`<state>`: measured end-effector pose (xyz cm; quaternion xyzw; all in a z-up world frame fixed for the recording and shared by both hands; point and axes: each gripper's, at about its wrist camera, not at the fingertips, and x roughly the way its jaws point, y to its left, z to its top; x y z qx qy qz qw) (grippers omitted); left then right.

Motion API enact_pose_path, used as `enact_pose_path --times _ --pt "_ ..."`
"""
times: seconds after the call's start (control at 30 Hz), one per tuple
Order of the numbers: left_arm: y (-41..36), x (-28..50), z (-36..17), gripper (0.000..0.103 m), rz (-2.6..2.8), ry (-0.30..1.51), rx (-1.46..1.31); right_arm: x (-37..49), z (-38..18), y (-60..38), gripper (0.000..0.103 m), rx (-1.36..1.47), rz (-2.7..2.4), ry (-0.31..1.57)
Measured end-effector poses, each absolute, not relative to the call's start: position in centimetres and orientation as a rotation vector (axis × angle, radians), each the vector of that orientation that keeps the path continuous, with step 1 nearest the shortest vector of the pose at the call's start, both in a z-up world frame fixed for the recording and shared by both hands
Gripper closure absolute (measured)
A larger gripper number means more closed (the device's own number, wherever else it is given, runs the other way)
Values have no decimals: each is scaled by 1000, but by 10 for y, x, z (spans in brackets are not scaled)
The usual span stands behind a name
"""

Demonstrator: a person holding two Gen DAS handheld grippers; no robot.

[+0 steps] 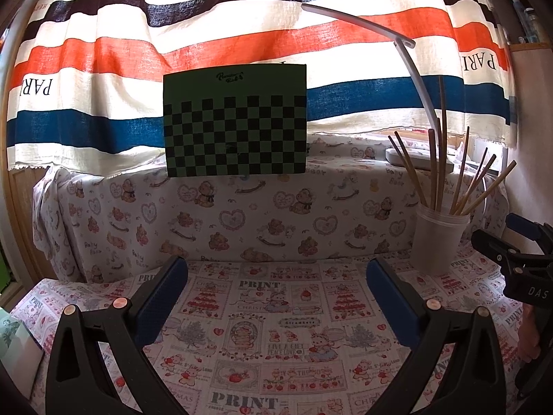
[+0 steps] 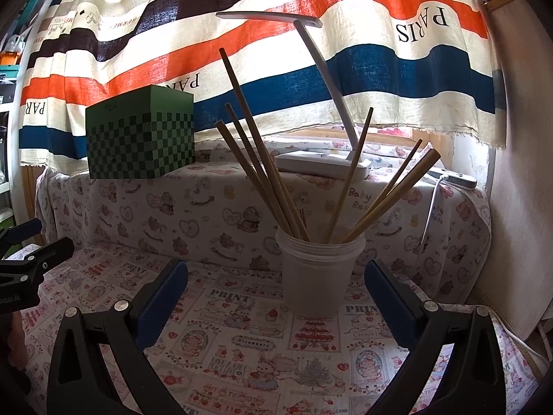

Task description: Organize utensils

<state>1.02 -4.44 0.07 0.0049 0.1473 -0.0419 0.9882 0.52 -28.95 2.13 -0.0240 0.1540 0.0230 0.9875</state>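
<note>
Both grippers empty, jaws spread wide. Left gripper [image 1: 276,276] hovers low over the printed tablecloth [image 1: 269,339], nothing between its blue pads [image 1: 162,297]. Right gripper [image 2: 276,276] same pose, blue pads [image 2: 390,304] apart, with the cup just ahead and slightly right of centre between them, not touching.

Translucent white plastic cup [image 2: 316,273] stands upright on the tablecloth, near the back ledge on the right side of the table. In the left wrist view it sits at far right [image 1: 439,238], with the right gripper's black frame just beside it at the frame edge.

Wooden chopsticks [image 2: 262,166] all stand in the cup, lower ends down inside, upper ends fanned out. Long axes near vertical but tilted: one bunch leans up-left, one leans slightly up-right, two lean hard to the right against the rim. Exact count unclear where they overlap.

Behind, on the cloth-covered ledge: green checkered box [image 2: 141,135] at left, white desk lamp [image 2: 321,162] right behind the cup, its arm curving up over it. Striped curtain [image 2: 276,52] hangs across the back.
</note>
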Motion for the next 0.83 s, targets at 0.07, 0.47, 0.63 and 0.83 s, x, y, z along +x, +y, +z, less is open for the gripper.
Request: enact_pose_path --times 0.07,0.47,0.63,0.83 --pt "-46 11 0 1 -87 297 18 5 21 -289 0 -51 49 309" --pt "-49 11 1 1 -86 298 37 5 21 -282 0 -76 64 309" --pt "-49 11 1 1 -88 298 36 5 21 -284 0 -67 59 310" --pt "-50 12 1 1 -86 299 36 5 21 -285 0 -64 53 312"
